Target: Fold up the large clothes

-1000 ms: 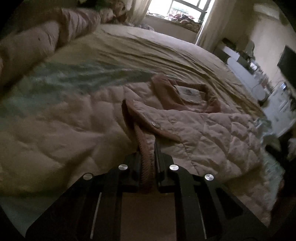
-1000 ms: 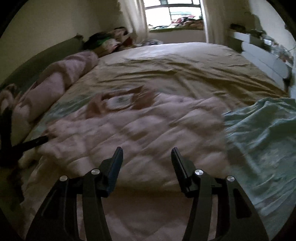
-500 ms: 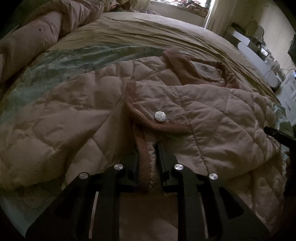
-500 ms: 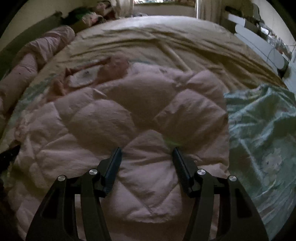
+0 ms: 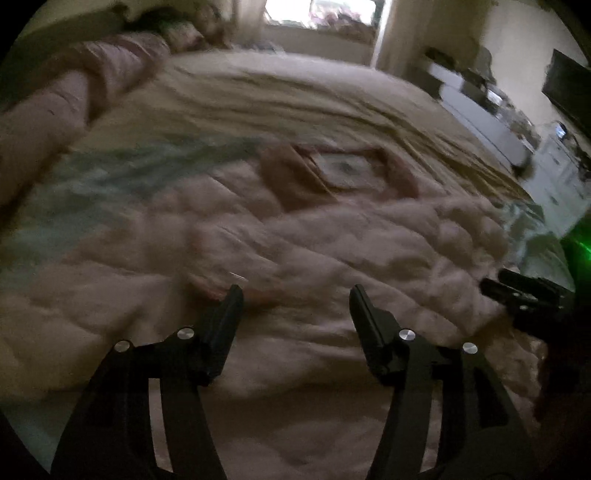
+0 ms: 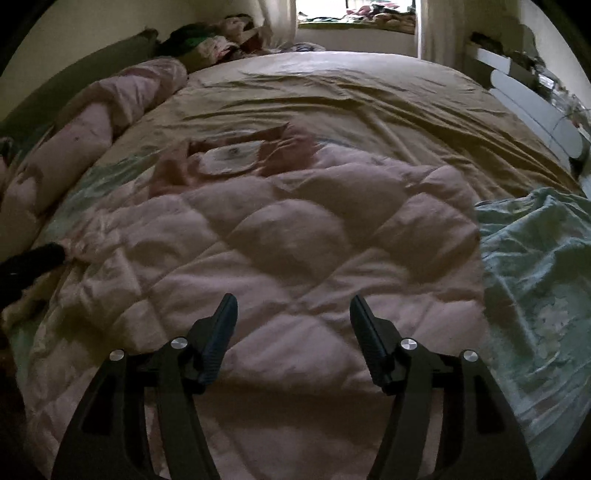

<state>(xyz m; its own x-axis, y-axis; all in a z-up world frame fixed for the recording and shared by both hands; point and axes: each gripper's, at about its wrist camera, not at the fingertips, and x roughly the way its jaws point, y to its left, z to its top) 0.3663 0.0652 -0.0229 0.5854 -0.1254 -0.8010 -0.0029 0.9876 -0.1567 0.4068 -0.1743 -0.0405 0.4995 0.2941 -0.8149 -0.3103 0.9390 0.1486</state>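
Note:
A pale pink quilted jacket (image 6: 295, 258) lies spread on the bed with its darker ribbed collar (image 6: 280, 151) at the far end. It also shows, blurred, in the left wrist view (image 5: 332, 258). My left gripper (image 5: 295, 295) is open and empty just above the jacket's front. My right gripper (image 6: 293, 306) is open and empty above the jacket's lower part. The right gripper's tip shows at the right edge of the left wrist view (image 5: 524, 291). The left gripper's tip shows at the left edge of the right wrist view (image 6: 37, 258).
A tan sheet (image 6: 351, 96) covers the bed. A mint green cloth (image 6: 535, 277) lies right of the jacket. A rolled pink duvet (image 6: 92, 125) runs along the left side. White furniture (image 6: 532, 99) stands at the right, a window (image 6: 354, 14) at the far end.
My left gripper has let go of the jacket's ribbed front edge and opened, and has pulled back. The front panel now lies flat. The right gripper stays open and has lifted a little.

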